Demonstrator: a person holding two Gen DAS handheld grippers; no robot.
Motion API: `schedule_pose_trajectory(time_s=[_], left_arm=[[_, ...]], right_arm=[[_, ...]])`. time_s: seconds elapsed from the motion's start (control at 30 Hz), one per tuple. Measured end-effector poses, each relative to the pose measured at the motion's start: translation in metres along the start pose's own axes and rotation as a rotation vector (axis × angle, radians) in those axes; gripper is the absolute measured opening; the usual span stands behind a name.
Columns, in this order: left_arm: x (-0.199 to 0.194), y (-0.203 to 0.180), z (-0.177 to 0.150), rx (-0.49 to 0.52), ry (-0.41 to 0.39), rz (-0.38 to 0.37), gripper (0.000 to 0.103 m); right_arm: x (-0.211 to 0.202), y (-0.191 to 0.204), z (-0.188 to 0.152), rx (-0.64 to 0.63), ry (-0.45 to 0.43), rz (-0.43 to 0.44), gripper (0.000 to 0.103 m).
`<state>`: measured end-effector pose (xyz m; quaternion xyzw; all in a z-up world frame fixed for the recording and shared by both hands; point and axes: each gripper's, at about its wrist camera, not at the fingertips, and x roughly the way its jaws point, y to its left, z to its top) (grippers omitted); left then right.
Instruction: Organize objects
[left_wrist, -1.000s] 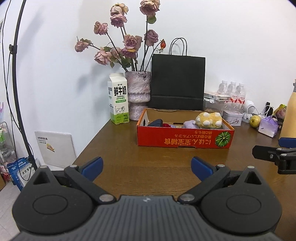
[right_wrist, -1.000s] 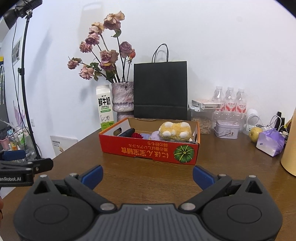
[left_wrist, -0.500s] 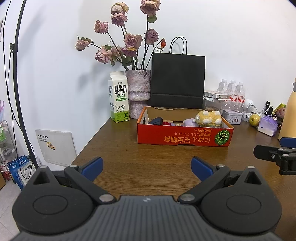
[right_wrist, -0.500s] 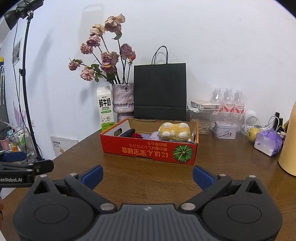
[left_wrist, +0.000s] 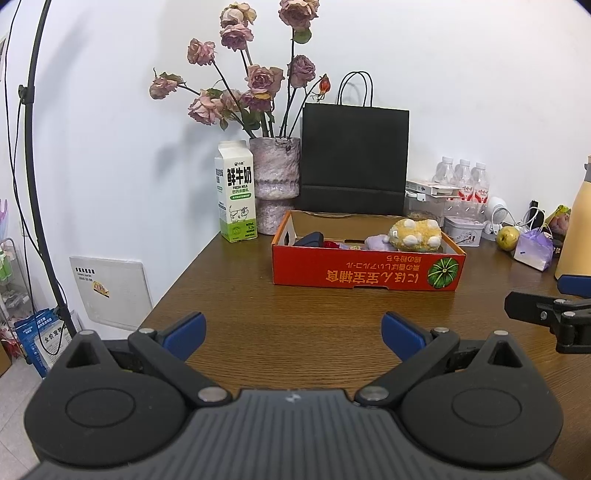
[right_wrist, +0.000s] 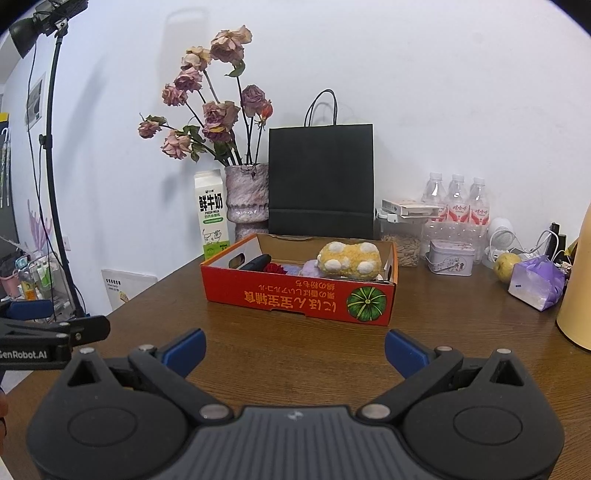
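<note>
A red cardboard box (left_wrist: 365, 273) (right_wrist: 295, 299) sits on the brown wooden table (left_wrist: 295, 317) (right_wrist: 295, 350). It holds a yellow plush toy (left_wrist: 415, 234) (right_wrist: 351, 260), a purple soft item (left_wrist: 376, 242), a red item (right_wrist: 275, 268) and a black item (left_wrist: 310, 239) (right_wrist: 256, 263). My left gripper (left_wrist: 293, 332) is open and empty, near the table's front edge. My right gripper (right_wrist: 294, 345) is open and empty, back from the box. The right gripper's fingers show in the left wrist view (left_wrist: 546, 314); the left gripper's fingers show in the right wrist view (right_wrist: 55, 332).
Behind the box stand a milk carton (left_wrist: 236, 192), a vase of dried roses (left_wrist: 275, 181) and a black paper bag (left_wrist: 354, 158). At back right are water bottles (right_wrist: 458, 201), a tin (right_wrist: 450, 256), a pear (right_wrist: 506, 262), a purple bag (right_wrist: 535, 282) and a yellow jug (right_wrist: 578, 288). A light stand (left_wrist: 33, 166) is left.
Both grippers have drawn back slightly from the box, which looks a little smaller and farther. Both stay open and empty.
</note>
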<state>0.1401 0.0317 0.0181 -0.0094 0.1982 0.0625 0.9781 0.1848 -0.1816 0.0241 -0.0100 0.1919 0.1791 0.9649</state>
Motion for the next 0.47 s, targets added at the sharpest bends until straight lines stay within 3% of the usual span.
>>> schedule_pose_trajectory(time_s=[0.47], left_arm=[[0.0036,-0.0027,-0.0014,0.000,0.016,0.008,0.103]], right_arm=[[0.0003,0.0021,-0.0019,-0.002,0.002,-0.001,0.103]])
